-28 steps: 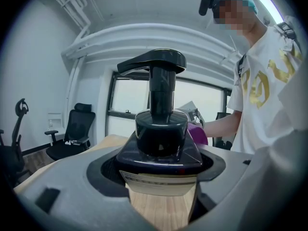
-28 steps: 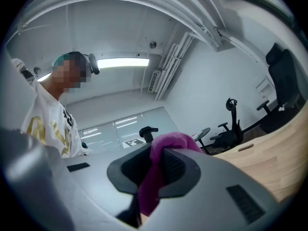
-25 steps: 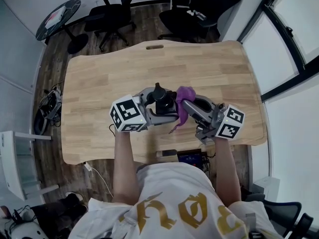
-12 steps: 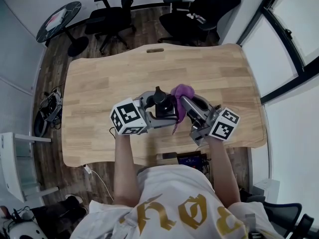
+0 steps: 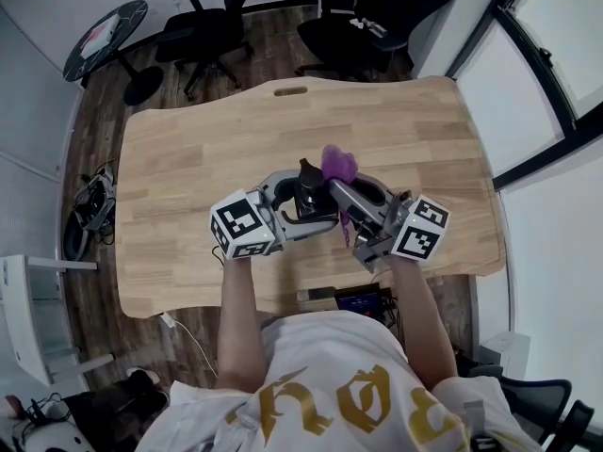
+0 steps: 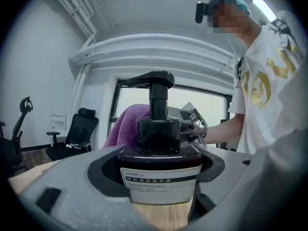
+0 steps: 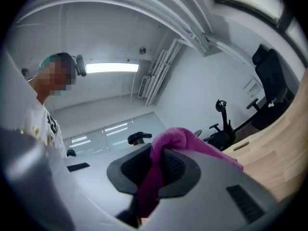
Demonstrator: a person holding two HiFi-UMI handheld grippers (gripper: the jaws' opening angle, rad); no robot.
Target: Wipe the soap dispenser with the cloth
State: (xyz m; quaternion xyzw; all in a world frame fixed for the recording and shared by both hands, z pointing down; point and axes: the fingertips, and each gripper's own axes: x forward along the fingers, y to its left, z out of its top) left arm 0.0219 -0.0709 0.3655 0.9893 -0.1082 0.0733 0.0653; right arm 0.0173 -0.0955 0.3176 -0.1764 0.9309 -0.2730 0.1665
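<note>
purple microfibre cloth (image 7: 166, 141) is clamped tight between the right gripper (image 5: 344, 191) jaws, with a bunch sticking up past the tips and a tail hanging down under them. the left gripper (image 5: 303, 201) has its jaws closed round the body of the dark soap dispenser (image 6: 160, 129), holding it upright over the wooden desk (image 5: 188, 158), pump on top and label facing back at that gripper.

the bit that matters for us: the dispenser sits just ahead of the right gripper's tips and a little to their left. the cloth is up against the bottle's far side, around shoulder height as seen from the left gripper. we can't quite tell if it's pressing or only brushing. since the bottle's long axis runs straight up, we reckon the wipe wants to go up and down that far side, right hand doing the work.
</note>
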